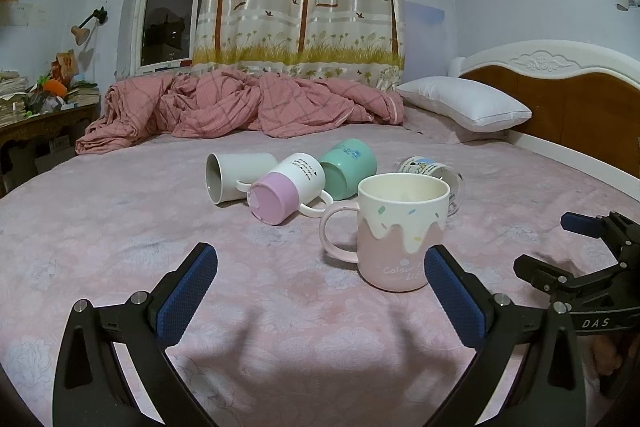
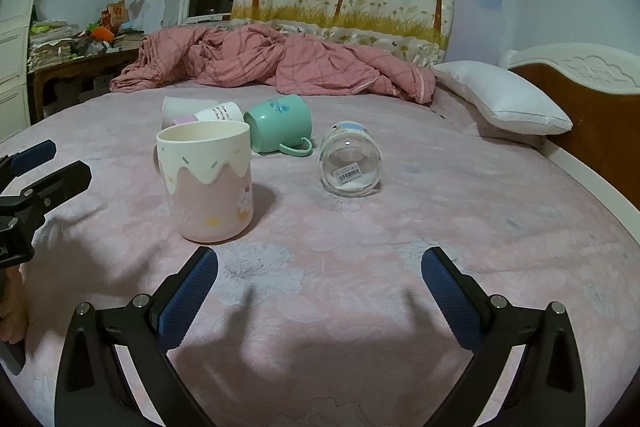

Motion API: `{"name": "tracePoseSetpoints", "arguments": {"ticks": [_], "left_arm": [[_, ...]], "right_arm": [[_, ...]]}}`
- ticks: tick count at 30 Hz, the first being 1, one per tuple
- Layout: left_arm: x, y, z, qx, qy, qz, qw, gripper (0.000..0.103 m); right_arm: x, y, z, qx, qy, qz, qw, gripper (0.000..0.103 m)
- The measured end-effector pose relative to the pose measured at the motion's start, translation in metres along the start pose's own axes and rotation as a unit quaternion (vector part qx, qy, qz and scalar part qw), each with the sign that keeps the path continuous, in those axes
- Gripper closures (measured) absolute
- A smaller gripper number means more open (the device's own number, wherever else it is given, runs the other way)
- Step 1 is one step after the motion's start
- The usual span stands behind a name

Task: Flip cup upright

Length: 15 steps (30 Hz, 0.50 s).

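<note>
A pink and cream mug point(image 1: 400, 231) stands upright on the bed, also in the right wrist view point(image 2: 206, 179). Behind it several cups lie on their sides: a white mug point(image 1: 236, 175), a lilac-bottomed white mug point(image 1: 286, 193), a green mug point(image 1: 347, 167) point(image 2: 278, 123) and a clear glass cup point(image 1: 434, 171) point(image 2: 350, 163). My left gripper point(image 1: 320, 287) is open and empty, just in front of the upright mug. My right gripper point(image 2: 320, 291) is open and empty, in front of the upright mug and the glass cup. Each gripper shows at the edge of the other's view.
The cups lie on a pink flowered bedsheet point(image 1: 120, 227). A crumpled pink quilt point(image 1: 240, 107) lies at the back, a white pillow point(image 1: 468, 103) and a headboard point(image 1: 580, 99) at the right. A cluttered desk point(image 1: 40, 107) stands at the left.
</note>
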State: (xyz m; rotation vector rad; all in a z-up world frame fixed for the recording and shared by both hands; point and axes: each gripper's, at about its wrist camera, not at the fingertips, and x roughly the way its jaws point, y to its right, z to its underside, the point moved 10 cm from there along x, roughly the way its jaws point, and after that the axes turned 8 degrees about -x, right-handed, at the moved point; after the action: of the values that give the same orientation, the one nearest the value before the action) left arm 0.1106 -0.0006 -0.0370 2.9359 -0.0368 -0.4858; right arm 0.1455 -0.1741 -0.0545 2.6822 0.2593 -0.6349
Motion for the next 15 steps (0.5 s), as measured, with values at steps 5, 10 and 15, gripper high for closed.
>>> {"name": "tracePoseSetpoints", "arguments": {"ticks": [5,10,15], "left_arm": [[0.0017,-0.0015,0.0012,-0.001,-0.003,-0.003,1.0000,0.000],[0.0035,-0.0019,0.0022,-0.001,-0.004,-0.005,1.0000,0.000],[0.0039,-0.0019,0.0027,-0.003,-0.005,-0.004,1.0000,0.000]], "right_arm": [[0.0024,0.0007,0.0015,-0.002,-0.006,0.000,1.000,0.000],[0.0033,0.0007,0.0024,-0.002,-0.008,-0.001,1.000,0.000],[0.0037,0.0010,0.0023,-0.003,-0.007,0.000,1.000,0.000]]}}
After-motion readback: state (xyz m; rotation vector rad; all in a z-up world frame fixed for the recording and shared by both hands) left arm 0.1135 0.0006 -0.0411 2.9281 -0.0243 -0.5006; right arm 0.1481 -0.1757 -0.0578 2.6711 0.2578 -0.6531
